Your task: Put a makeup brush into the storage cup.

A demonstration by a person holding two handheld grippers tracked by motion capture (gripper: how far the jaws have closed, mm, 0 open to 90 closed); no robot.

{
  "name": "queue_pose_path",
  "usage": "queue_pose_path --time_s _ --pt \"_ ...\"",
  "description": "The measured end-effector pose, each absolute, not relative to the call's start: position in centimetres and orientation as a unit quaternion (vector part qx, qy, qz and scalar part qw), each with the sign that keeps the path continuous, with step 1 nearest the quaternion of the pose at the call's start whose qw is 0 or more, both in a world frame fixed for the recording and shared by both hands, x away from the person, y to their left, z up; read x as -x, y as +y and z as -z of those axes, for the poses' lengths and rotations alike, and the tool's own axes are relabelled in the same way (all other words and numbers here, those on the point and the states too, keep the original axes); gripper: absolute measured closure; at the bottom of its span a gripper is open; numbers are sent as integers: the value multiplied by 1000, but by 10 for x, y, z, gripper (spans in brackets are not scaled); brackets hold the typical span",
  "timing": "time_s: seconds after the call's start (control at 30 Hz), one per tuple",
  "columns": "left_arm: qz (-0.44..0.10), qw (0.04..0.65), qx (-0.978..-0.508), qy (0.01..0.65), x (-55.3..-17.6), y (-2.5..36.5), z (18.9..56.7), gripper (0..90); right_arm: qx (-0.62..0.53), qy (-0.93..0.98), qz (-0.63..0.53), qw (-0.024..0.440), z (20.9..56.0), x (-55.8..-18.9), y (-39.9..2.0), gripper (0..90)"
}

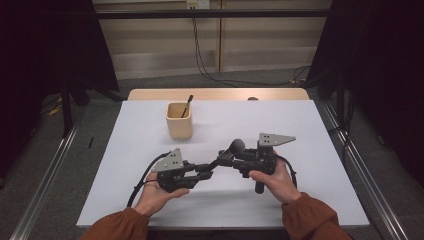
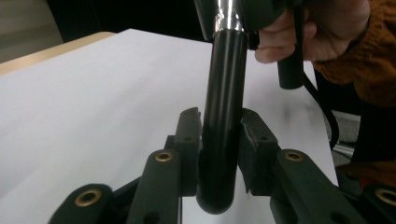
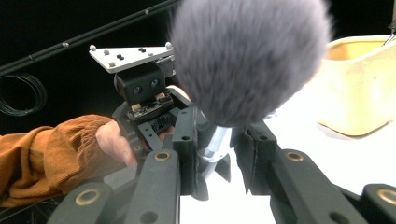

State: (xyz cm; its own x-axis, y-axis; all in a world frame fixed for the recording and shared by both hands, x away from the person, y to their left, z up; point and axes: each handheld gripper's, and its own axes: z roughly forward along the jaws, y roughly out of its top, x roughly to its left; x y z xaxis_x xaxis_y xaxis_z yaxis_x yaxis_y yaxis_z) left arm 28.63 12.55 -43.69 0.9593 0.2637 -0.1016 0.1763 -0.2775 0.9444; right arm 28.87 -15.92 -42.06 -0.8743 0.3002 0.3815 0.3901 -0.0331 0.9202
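On the left, our left claw (image 1: 204, 171) is clamped on the black handle end of a makeup brush (image 1: 226, 156); in the left gripper view the two pads sit tight against the handle (image 2: 223, 140), whose rounded tip pokes out just below them. Moving right, the brush runs between the two hands, lifted off the white tabletop (image 1: 150, 150), and its silver collar sits between the pads of our right claw (image 1: 235, 159), which has closed down on it. In the right gripper view the collar (image 3: 215, 142) is pinched just below the fluffy grey head (image 3: 250, 58), which rises above the jaws toward the camera.

As we judge it, the step in hand is a handover: the brush is passing from one claw to the other. To do it well, we should keep both hands level and quiet while both grips are on, confirm the right claw holds the hard collar and not the soft bristles, then ease the left claw open without twisting the handle. Further back on the tabletop stands a beige cup (image 1: 179, 120) with a thin tool in it, well apart from the brush.
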Motion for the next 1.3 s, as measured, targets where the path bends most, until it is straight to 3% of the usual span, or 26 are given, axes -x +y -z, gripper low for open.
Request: queue_pose_path --time_s 0.4,0.73,0.97,1.3 --pt "-45 584 -796 155 -287 127 439 572 252 -697 671 21 418 -289 -163 714" --pt "-48 582 -785 208 -291 136 436 222 260 -701 665 9 415 -291 -171 714" --pt "-56 582 -775 239 -295 148 431 44 263 -707 656 6 414 -292 -175 714" --pt "-48 600 -762 239 -295 157 426 11 266 -727 633 4 409 -293 -180 714"
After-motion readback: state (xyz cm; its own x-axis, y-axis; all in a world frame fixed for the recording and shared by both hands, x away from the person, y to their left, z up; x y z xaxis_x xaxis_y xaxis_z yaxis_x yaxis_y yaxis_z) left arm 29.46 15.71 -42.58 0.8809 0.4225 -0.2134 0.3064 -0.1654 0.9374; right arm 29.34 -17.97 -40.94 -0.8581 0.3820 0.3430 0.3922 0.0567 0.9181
